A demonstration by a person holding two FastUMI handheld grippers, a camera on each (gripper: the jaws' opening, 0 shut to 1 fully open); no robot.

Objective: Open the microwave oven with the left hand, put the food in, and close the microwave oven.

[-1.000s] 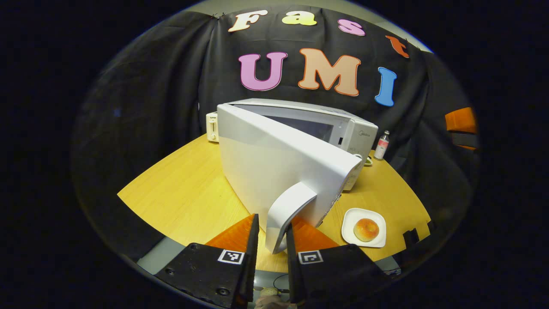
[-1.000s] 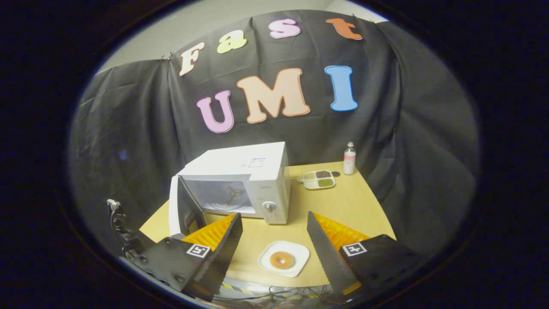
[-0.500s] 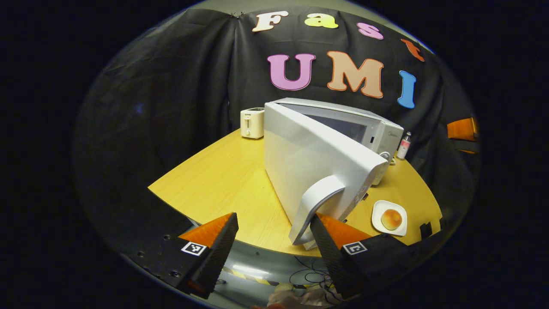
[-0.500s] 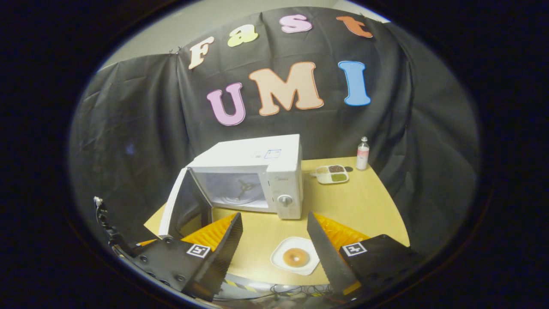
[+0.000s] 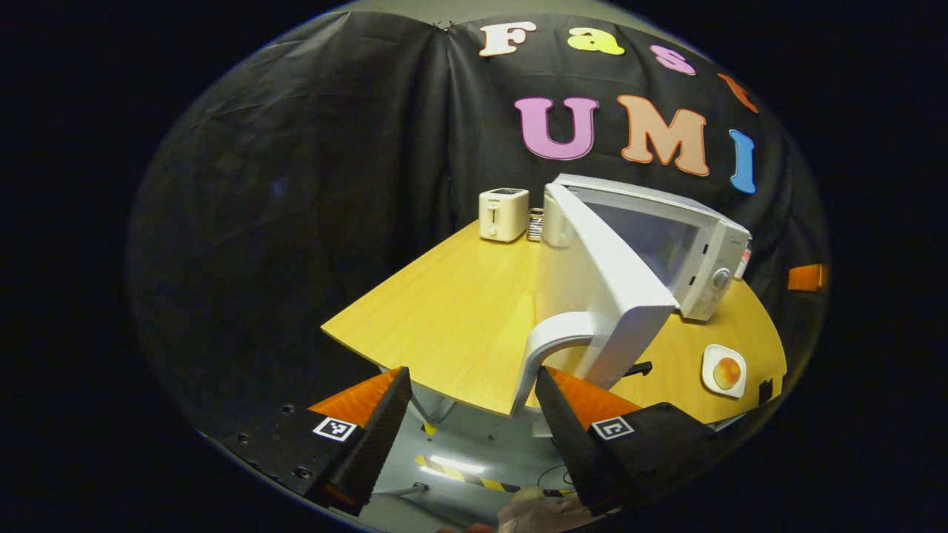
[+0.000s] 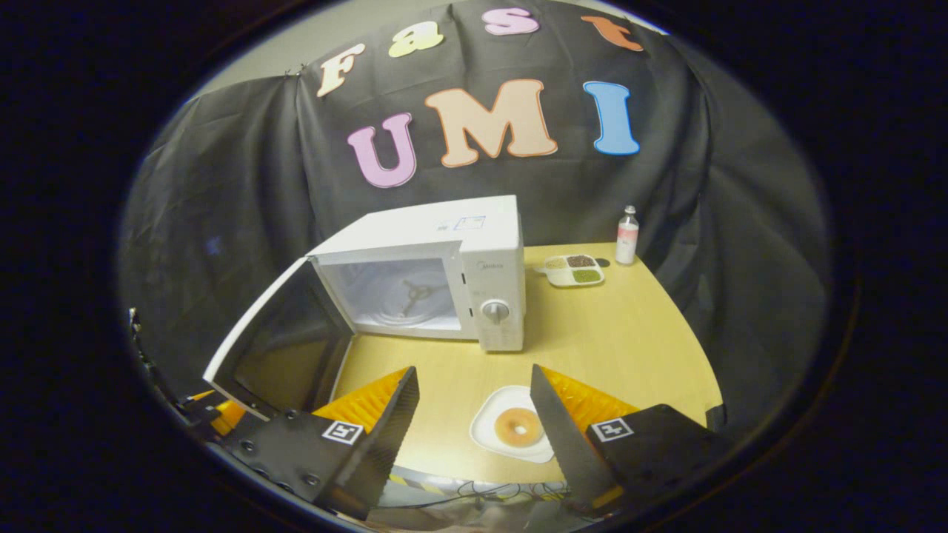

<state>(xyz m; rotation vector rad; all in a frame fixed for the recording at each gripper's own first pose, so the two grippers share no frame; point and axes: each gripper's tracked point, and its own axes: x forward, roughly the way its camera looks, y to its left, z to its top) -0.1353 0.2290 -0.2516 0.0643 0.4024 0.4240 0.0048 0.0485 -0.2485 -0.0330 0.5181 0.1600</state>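
The white microwave [image 6: 474, 252] stands at the back of the yellow table [image 6: 629, 348], its door [image 6: 278, 344] swung wide to the left and the cavity [image 6: 400, 292] showing. In the left gripper view the door [image 5: 600, 281] is seen from outside, its curved handle [image 5: 552, 348] hanging just above my open left gripper [image 5: 474, 403], which touches nothing. A doughnut [image 6: 518, 427] lies on a white plate [image 6: 489, 440] near the front edge, between the fingers of my open right gripper [image 6: 474, 403], which hovers above it. The plate [image 5: 723, 370] also appears far right in the left gripper view.
A cream toaster [image 5: 503, 214] stands at the table's back left corner. A divided snack tray [image 6: 574, 270] and a small bottle [image 6: 626, 235] sit right of the microwave. Below the table edge lie grey floor with striped tape [image 5: 463, 474] and cables.
My left gripper let go of the door handle, opened and drew back left. The door swung wider open. The right gripper moved closer over the plate.
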